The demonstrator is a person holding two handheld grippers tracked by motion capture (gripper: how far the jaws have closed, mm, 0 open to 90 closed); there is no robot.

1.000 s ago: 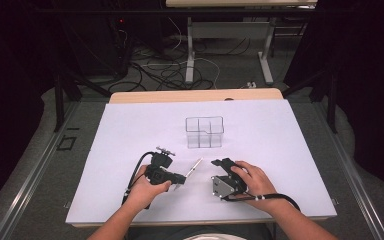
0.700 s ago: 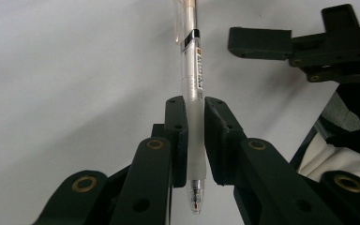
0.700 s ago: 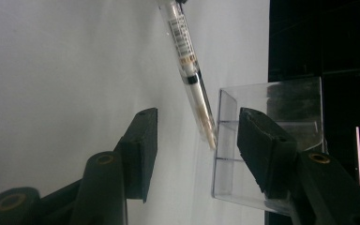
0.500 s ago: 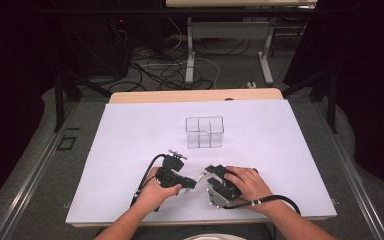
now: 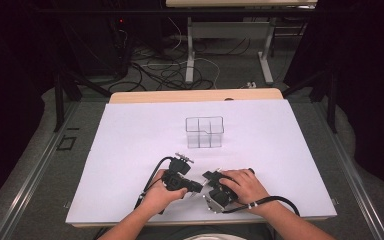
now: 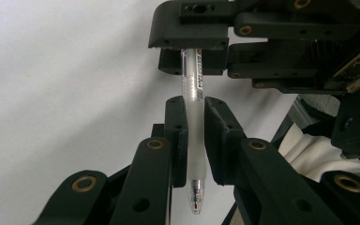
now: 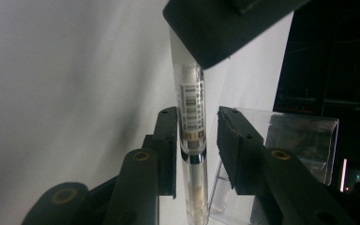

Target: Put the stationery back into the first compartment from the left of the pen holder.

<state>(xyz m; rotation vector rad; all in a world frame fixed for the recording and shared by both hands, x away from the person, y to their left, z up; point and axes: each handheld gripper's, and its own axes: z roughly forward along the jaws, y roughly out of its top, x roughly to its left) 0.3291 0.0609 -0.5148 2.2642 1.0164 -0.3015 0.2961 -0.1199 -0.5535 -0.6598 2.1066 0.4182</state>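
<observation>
A clear plastic pen (image 6: 196,140) with a barcode label is clamped between the pads of my left gripper (image 6: 194,101), which is shut on its frosted grip. The pen's other end reaches into my right gripper (image 7: 198,115). Its jaws have just been closing around the pen (image 7: 191,122). The left pad lies against the barrel and a narrow gap remains at the right pad. In the high view the left gripper (image 5: 192,187) and the right gripper (image 5: 211,186) meet tip to tip near the table's front edge, each held by a hand.
A clear divided plastic box (image 5: 204,132) stands at the middle of the white sheet (image 5: 280,150), beyond both hands; it also shows as the clear box (image 7: 300,140) behind my right jaws. Cables trail from both grippers toward the front edge.
My left hand has carried the pen rightward to the right gripper. The two grippers now meet, and the right jaws have narrowed around the pen's free end.
</observation>
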